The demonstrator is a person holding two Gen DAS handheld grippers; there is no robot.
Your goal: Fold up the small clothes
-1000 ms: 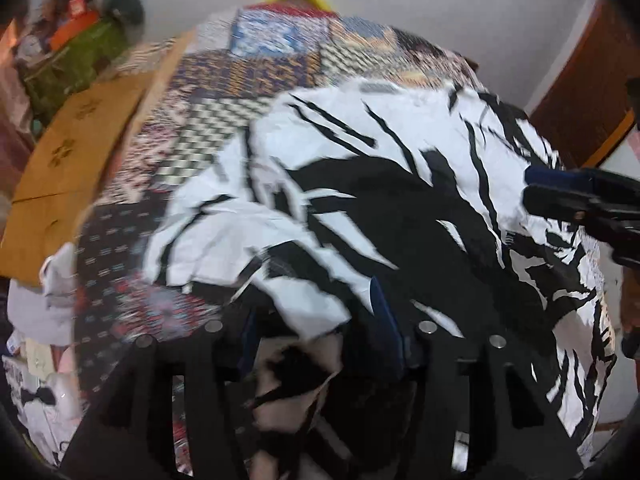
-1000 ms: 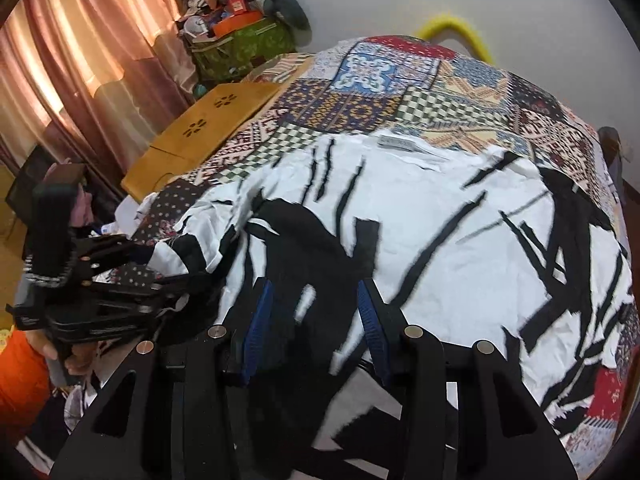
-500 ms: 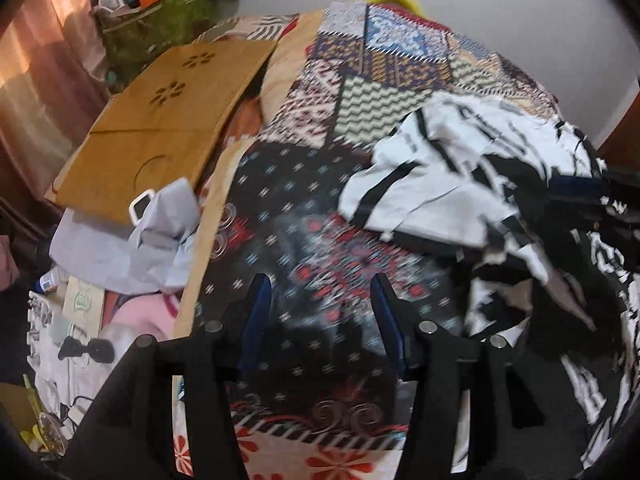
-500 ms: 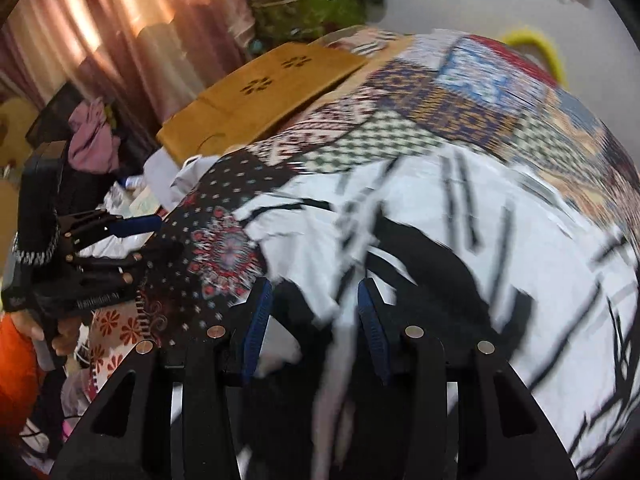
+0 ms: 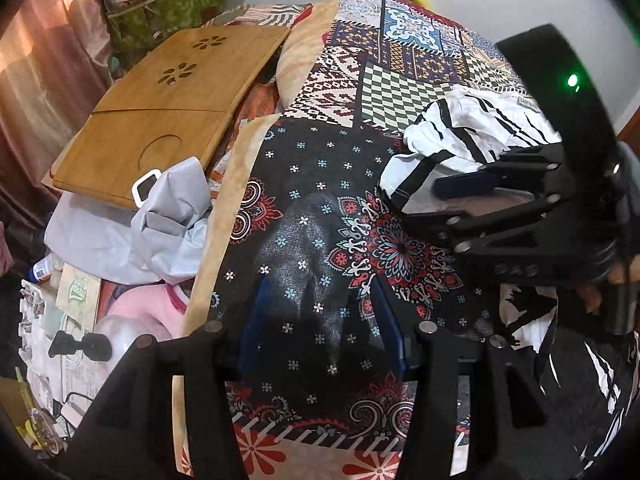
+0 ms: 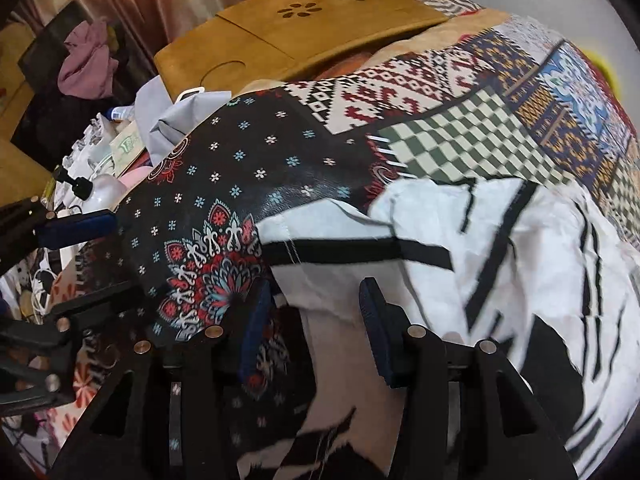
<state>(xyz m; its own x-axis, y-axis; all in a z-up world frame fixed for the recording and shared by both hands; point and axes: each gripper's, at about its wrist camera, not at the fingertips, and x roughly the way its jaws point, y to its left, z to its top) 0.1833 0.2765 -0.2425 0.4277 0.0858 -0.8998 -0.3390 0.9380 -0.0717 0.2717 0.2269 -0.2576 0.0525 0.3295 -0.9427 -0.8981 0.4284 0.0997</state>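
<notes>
A white garment with black stripes (image 6: 500, 264) lies bunched on the patchwork bedspread (image 6: 248, 176); it also shows at the right of the left wrist view (image 5: 460, 148). My right gripper (image 6: 316, 320) is open, its jaws standing over the garment's near edge, with no cloth pinched. My left gripper (image 5: 320, 320) is open and empty over bare dark bedspread (image 5: 312, 184), left of the garment. The right gripper (image 5: 472, 196) shows in the left wrist view, beside the garment's folded edge. The left gripper's blue fingertip (image 6: 76, 226) shows at the left of the right wrist view.
A wooden lap tray (image 5: 168, 112) lies at the bed's left edge, with a grey cloth (image 5: 160, 220) and clutter (image 5: 60, 320) below it. A green bag (image 5: 168, 4) and curtains (image 5: 32, 60) stand behind. A wall rises past the bed's far end.
The left gripper let go of the garment and swung left over bare bedspread. The right gripper moved left to the garment's edge. The garment went from spread flat to bunched.
</notes>
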